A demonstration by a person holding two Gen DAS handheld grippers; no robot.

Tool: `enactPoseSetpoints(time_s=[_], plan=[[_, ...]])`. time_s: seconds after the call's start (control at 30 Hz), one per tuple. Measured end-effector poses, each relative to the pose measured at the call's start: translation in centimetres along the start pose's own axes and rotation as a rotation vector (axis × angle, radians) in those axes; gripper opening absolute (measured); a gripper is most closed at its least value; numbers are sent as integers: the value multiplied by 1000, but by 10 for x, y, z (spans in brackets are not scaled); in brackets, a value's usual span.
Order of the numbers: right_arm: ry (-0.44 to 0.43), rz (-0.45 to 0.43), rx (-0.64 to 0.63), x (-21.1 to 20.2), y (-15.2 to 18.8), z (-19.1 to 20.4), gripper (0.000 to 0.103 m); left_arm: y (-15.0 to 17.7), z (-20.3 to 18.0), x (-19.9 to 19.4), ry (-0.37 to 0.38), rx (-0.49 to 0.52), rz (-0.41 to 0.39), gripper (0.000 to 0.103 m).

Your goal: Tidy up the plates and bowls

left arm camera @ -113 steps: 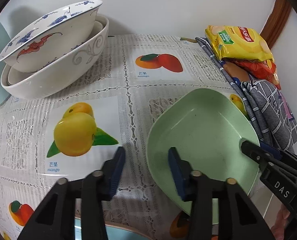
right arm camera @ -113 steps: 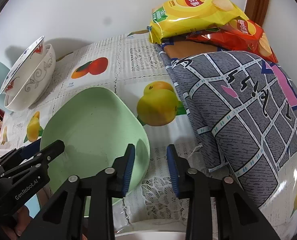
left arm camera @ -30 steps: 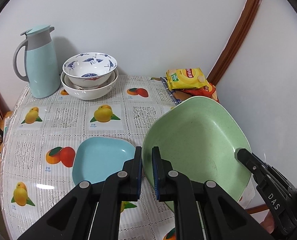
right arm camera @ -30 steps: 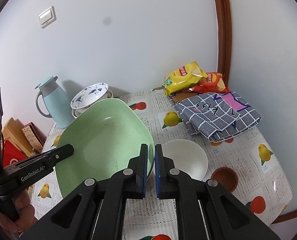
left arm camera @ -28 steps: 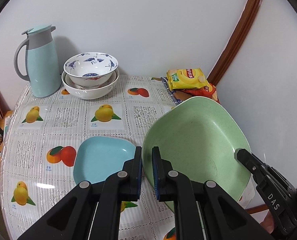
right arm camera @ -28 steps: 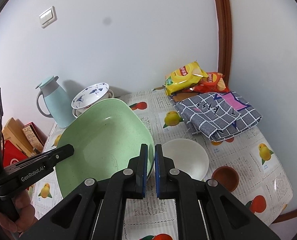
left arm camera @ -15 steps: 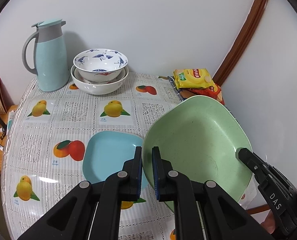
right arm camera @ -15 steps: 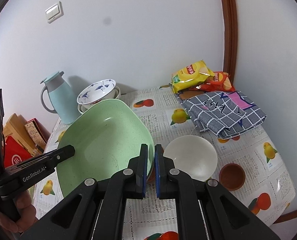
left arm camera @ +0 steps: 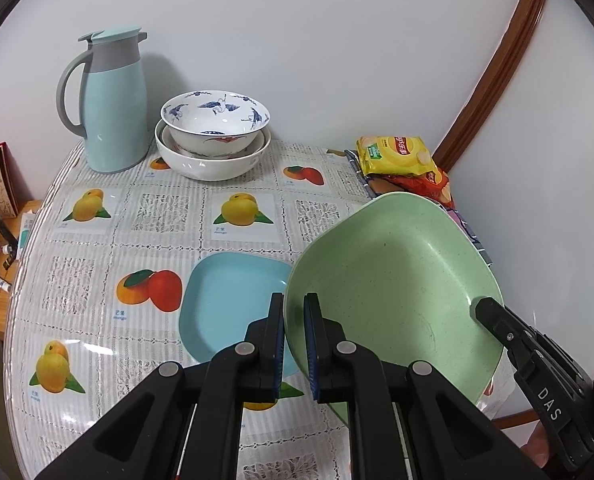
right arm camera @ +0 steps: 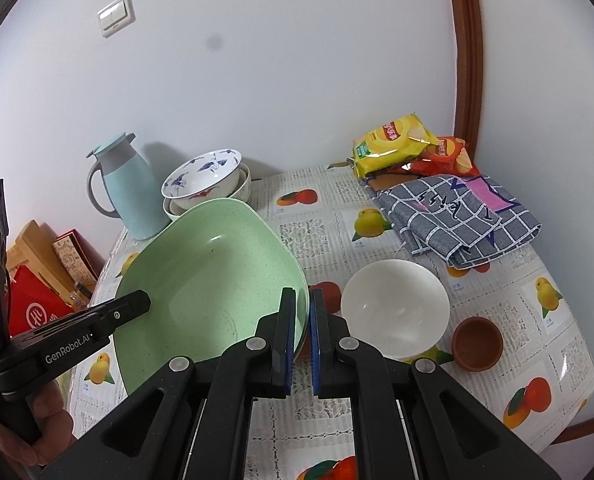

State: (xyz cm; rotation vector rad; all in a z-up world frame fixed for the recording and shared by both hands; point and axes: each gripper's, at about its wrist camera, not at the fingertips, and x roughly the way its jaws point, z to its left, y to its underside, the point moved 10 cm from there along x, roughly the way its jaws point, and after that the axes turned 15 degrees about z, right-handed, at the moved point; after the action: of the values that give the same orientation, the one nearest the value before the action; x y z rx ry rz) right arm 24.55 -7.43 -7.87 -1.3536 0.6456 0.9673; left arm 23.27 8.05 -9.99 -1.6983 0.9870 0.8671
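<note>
Change: the green plate, flat on the table a few seconds ago, is now lifted clear of it and carried toward the blue plate.
Meaning: likely the green plate is about to be stacked on the blue one.
Left gripper: jaws closed on the green plate's left rim.
Right gripper: jaws closed on the opposite rim.
Green plate: held tilted between both grippers, above the table's near edge.
Blue plate: on the table just left of it, partly under the rim.
Stacked bowls: at the far edge, beside the flask.
</note>
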Motion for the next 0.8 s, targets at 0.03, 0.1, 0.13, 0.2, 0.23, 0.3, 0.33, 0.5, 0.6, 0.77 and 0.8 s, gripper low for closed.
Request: enactPoseSetpoints(time_s=[0.03, 0.1, 0.13, 0.2, 0.23, 0.3, 0.33, 0.5, 0.6, 0.77, 0.8], plan=[[2, -1, -3, 0, 0, 1, 7, 0, 1, 0, 0, -2, 0, 10], [0, 1, -6, 0, 1, 3, 7, 1, 3, -1, 0, -5, -1, 10], [-1, 2, -7, 0, 1, 3, 7, 1, 4, -1, 1, -7, -2, 10], [-5, 3, -10, 1, 0, 5, 7, 2, 7, -2, 0, -13, -2, 10], [-5, 3, -12, 2, 1, 6, 7, 2, 8, -2, -1, -15, -2, 10], [-5, 4, -15, 2, 1, 8, 7, 3, 11, -1, -4, -20, -1, 10], [-7, 6, -18, 3, 1, 9, 7, 3, 13, -1, -5, -23, -1, 10], [-11, 17, -32, 10, 4, 17, 7, 8, 22, 4, -5, -46, 10, 10], [-12, 26, -40, 16, 8, 20, 7, 11, 29, 8, -11, -59, 19, 10], [-33, 46, -37, 27, 12, 25, 7, 13, 38, 13, -29, -68, 31, 10], [-37, 50, -37, 29, 13, 26, 7, 13, 40, 13, -32, -71, 32, 10]])
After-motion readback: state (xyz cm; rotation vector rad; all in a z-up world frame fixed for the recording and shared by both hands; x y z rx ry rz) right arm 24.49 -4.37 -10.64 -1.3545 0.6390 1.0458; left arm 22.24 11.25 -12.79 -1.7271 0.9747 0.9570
